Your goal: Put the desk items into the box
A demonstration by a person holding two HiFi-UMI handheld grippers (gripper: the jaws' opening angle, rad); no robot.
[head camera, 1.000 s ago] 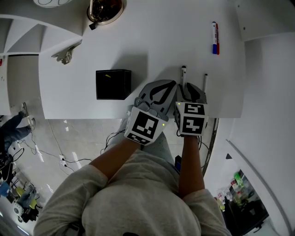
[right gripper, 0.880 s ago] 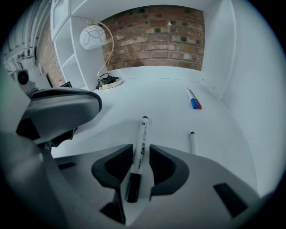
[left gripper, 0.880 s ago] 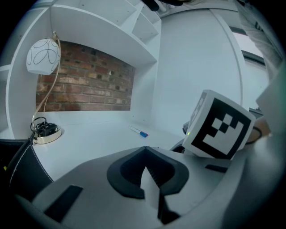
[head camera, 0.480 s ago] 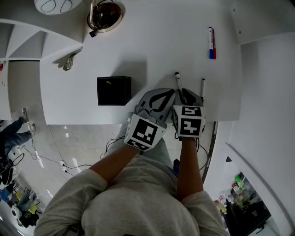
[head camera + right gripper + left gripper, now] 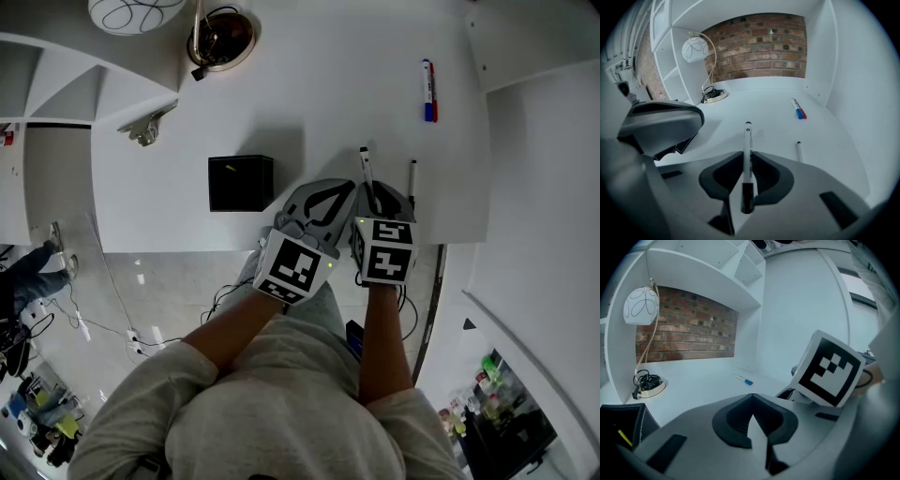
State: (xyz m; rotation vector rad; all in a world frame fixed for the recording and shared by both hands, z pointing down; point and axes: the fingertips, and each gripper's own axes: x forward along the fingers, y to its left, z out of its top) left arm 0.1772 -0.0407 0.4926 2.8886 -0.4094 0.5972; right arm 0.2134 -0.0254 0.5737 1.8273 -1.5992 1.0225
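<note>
Right gripper (image 5: 747, 161) jaws pinch the white pen (image 5: 748, 138) behind its middle, left gripper (image 5: 751, 420) jaws closed on nothing; the overhanging pen may pivot or slip en route to the black box (image 5: 241, 183).

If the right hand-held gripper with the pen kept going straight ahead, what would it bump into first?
Probably nothing on the desk. The right hand-held gripper, shut on the white pen, points over bare surface between the lamp base and the red-and-blue marker, so likely the brick wall first.
</note>
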